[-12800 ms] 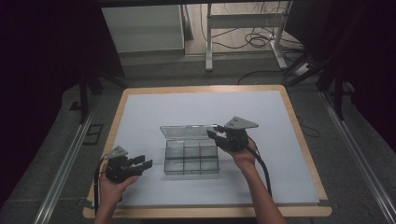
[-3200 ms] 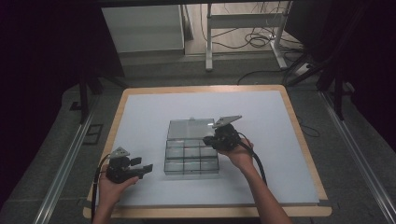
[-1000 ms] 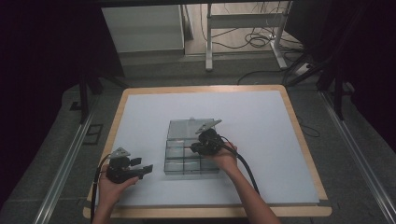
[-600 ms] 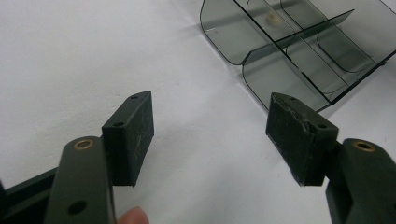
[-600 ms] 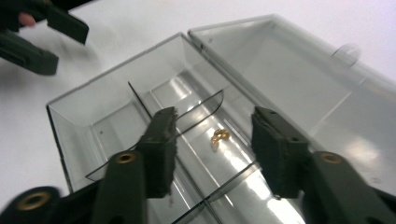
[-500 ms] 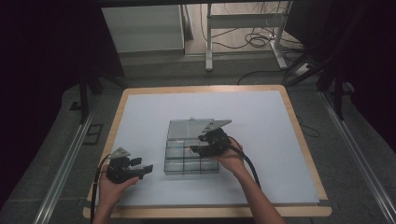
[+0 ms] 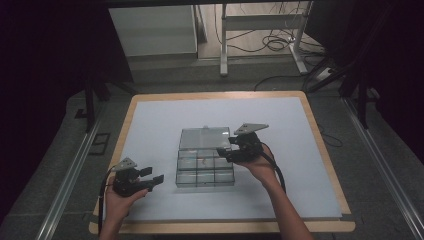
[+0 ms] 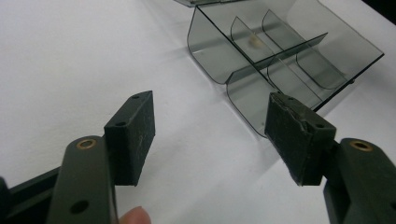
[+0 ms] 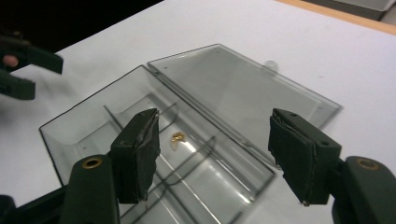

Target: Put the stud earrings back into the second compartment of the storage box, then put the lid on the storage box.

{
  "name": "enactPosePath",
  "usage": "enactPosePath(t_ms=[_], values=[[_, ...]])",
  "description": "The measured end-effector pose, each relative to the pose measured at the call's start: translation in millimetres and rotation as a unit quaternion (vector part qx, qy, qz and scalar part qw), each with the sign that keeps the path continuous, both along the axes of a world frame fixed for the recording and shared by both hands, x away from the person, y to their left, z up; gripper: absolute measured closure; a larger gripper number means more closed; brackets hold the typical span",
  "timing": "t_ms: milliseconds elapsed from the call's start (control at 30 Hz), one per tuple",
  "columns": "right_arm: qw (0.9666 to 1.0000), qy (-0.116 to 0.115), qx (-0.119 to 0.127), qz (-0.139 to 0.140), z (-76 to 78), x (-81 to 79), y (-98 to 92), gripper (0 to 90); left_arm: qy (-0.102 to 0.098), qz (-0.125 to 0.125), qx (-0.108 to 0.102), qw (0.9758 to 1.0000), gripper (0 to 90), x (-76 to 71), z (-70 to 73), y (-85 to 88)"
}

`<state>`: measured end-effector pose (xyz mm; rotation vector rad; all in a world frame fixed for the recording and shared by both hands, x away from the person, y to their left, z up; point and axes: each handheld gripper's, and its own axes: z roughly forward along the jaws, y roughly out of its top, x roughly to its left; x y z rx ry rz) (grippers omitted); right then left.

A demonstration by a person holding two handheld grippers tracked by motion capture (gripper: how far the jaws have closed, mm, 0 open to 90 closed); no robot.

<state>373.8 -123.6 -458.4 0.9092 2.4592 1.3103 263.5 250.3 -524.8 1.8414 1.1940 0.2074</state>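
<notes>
Right gripper poised over a clear compartment box, jaws just opened wide with nothing pinched between them. Left gripper resting just left of the box, jaws likewise spread and empty. Beneath, a white mat on a wood-edged table; beyond, a dim room with cables on the floor. Forearms entering from below. Box mid-table, smoky and see-through, lid flat open, small golden piece in one compartment.

Blk left gripper & right gripper, grey plates, brass screws, blk cables.
</notes>
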Motion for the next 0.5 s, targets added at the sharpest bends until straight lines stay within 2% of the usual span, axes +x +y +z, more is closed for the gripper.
enactPosePath(t_ms=[67,200,500], values=[[1.0000,0.006,0.000,-0.006,1.3,1.0,-4.1,32.7,0.000,0.000,0.010,0.9999,33.9,0.4,-1.3,-2.6],[0.9997,0.014,0.005,-0.017,2.4,3.1,-11.7,32.6,0.002,0.001,0.017,0.9999,33.8,-0.6,-1.9,-4.1],[0.9986,0.027,0.000,-0.045,0.0,11.4,-27.3,30.7,0.000,0.009,0.013,0.9999,33.9,-2.5,-1.3,-2.8]])
